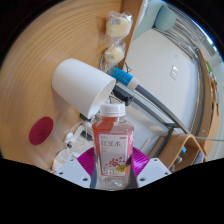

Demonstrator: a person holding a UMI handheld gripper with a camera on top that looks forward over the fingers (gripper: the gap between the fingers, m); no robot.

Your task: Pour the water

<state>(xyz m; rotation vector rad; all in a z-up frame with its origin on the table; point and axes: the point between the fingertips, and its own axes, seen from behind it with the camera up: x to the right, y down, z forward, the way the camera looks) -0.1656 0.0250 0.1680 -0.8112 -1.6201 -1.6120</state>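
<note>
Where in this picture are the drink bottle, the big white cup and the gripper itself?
bottle (pixel 112 150): gripper view, on its pink label.
white cup (pixel 82 88): gripper view, on its tilted side wall.
gripper (pixel 112 172): gripper view, midway between its fingertips, both pressing on the bottle.

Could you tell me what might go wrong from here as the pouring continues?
1. The bottle, held between the pink pads, still has its white cap on, so tilting now would likely pour nothing.
2. The white cup just beyond the bottle lies tipped on its side; water aimed at it could spill onto the wooden table.
</note>
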